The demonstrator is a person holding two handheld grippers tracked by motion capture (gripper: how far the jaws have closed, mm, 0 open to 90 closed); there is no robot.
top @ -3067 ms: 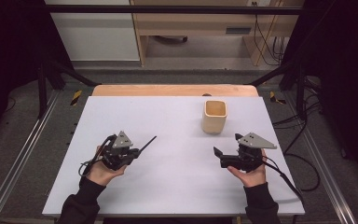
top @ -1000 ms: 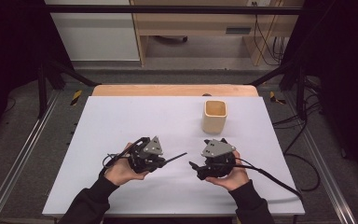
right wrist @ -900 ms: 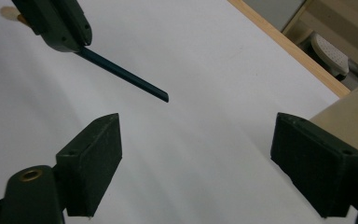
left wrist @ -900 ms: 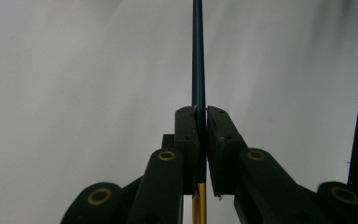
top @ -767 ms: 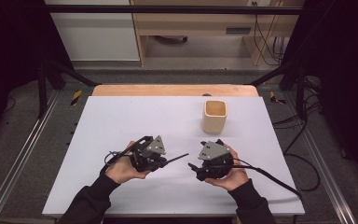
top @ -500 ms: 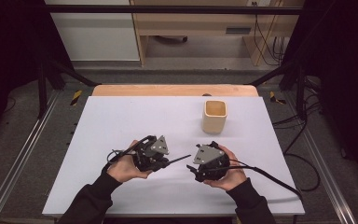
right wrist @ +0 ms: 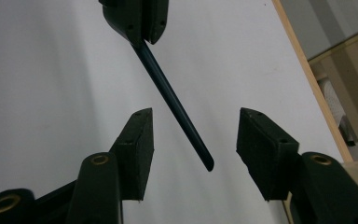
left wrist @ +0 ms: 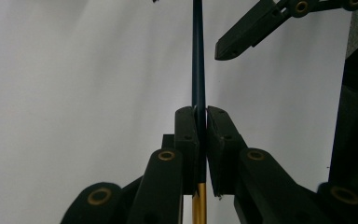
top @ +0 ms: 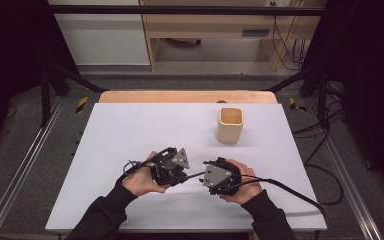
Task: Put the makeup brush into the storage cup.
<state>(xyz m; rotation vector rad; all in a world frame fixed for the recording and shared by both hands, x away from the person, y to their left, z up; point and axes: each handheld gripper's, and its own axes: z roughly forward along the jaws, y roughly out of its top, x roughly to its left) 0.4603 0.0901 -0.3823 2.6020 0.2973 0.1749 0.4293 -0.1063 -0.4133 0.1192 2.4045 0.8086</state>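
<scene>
I hold the pen [left wrist: 198, 60] clamped in the left gripper [top: 180, 172]; its long axis runs rightward, low over the bench [top: 130, 130]. My right gripper [right wrist: 193, 140] fingers have just been closing, pads not yet touching the free tip between them.

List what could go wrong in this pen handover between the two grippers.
1. The right gripper has just been closing, yet its pads do not touch the pen, whose free end sits off-centre between them; it may catch only the tip.
2. The left gripper is shut on the pen; letting go too soon would likely drop it onto the table.
</scene>
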